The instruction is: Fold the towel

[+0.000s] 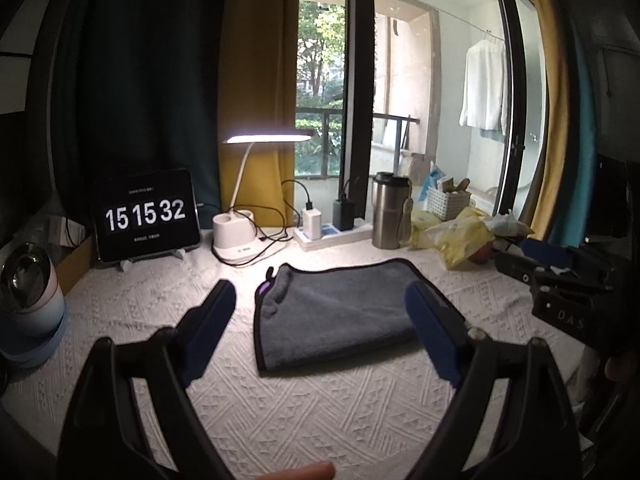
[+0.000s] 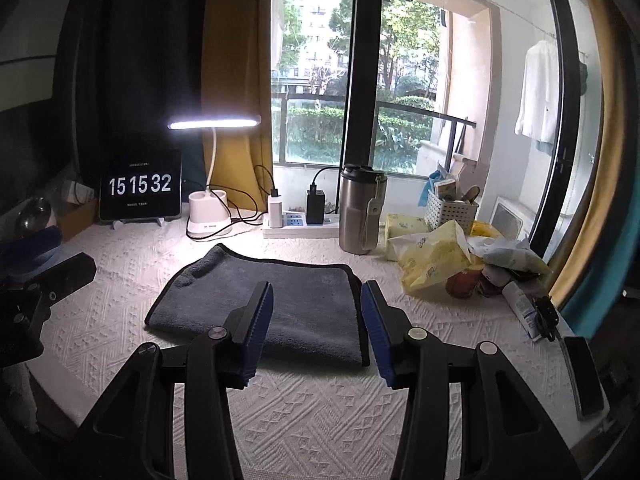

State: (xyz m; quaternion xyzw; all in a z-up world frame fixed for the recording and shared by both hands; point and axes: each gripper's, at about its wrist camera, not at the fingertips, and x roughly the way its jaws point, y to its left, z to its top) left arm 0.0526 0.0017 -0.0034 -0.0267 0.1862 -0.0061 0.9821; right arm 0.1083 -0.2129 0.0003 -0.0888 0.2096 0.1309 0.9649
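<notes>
Towel (image 1: 336, 312) folded, left claw (image 1: 320, 304) spread, empty

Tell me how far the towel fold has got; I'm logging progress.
Done: the towel lies on the cloth already doubled, its near edge rounded. In hand: nothing; the left gripper and right gripper both hover open, jaws apart, neither gripping it. Left: possibly another fold, with one far corner rumpled.
</notes>
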